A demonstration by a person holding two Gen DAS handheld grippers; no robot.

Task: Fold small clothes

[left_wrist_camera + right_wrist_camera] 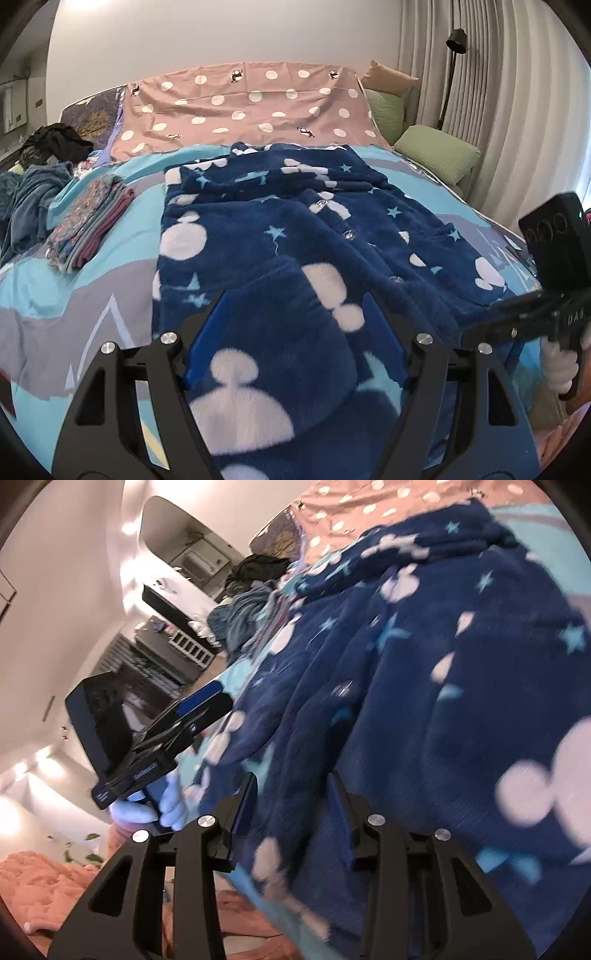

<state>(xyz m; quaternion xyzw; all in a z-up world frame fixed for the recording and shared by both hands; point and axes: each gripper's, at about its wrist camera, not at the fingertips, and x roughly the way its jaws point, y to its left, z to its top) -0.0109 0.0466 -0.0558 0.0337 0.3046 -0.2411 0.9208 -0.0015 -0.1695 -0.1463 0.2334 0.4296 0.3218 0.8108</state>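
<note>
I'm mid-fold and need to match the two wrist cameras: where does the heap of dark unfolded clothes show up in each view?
Left wrist view: the heap of dark clothes sits at the far left edge, beyond the folded stack.
Right wrist view: the heap is upper centre-left, above the blue fleece garment.
Shared landmark: the pink polka-dot sheet, just right of the heap in both.

One fleece garment (280, 236), two green pillows (436, 155).

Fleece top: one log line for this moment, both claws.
item: blue fleece top spread on bed | left claw: open over hem | right claw: grip unclear | fold: not done
</note>
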